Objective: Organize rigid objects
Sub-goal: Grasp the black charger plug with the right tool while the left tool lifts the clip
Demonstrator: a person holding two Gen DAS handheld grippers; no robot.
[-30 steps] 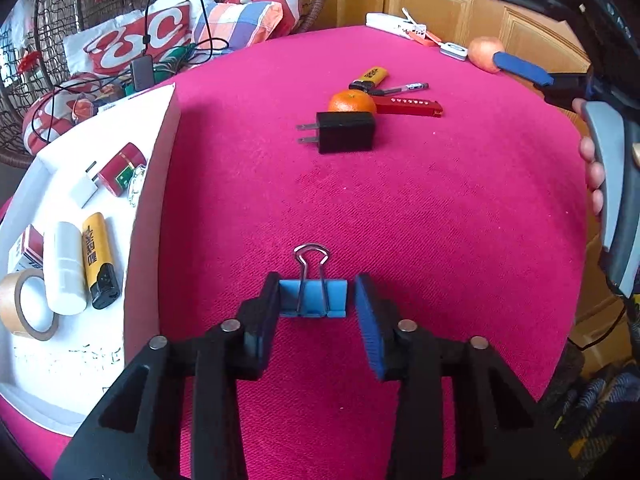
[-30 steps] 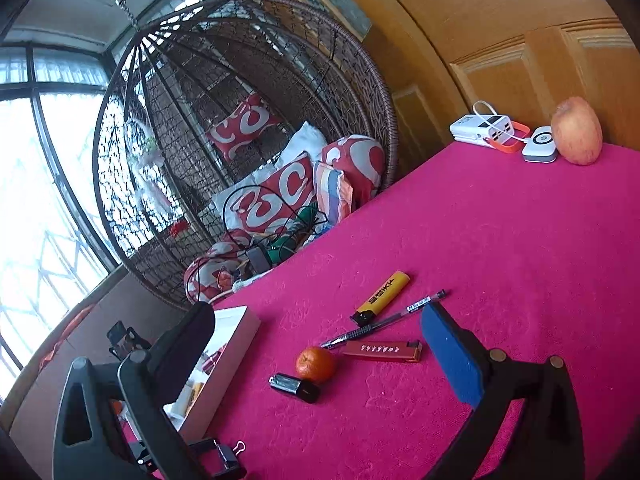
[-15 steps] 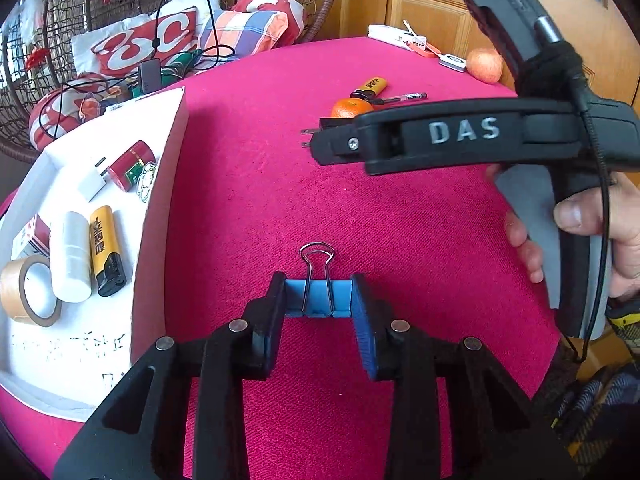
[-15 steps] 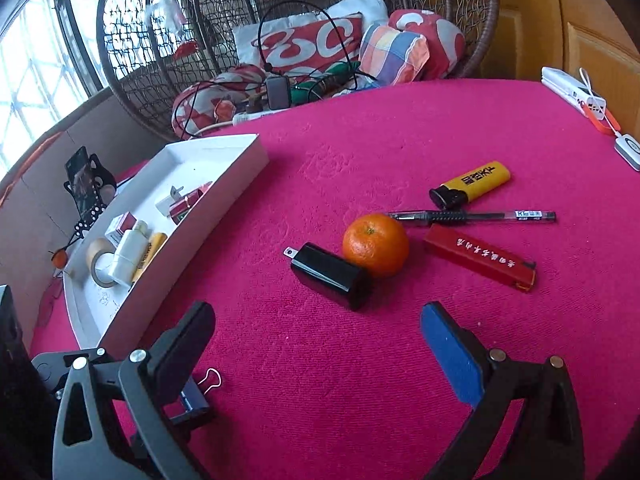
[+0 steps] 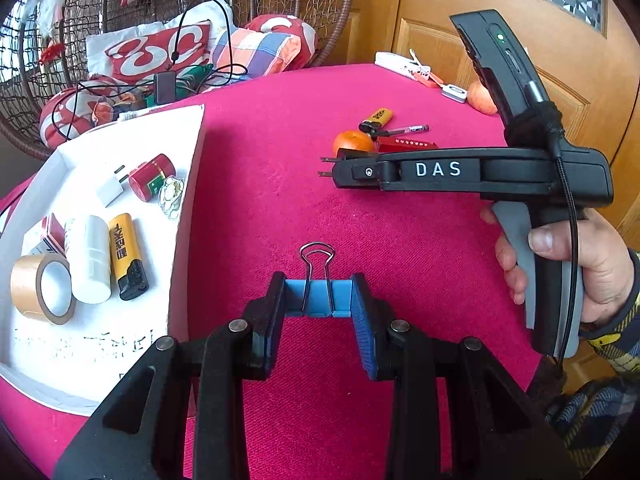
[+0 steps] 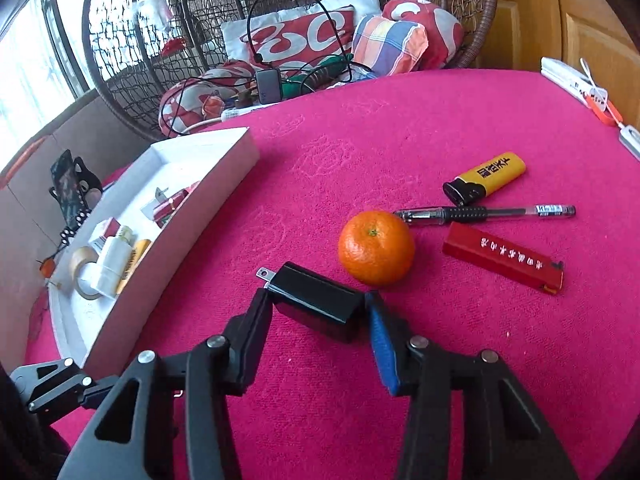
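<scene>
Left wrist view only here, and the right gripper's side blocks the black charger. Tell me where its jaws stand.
Observer: The right gripper has its jaws closing with the charger between them, and both fingers touch its body.
Operator: Report what lies just past the fingertips.
Observer: The orange sits right beyond the blue-padded finger; I cannot tell whether they touch.
</scene>
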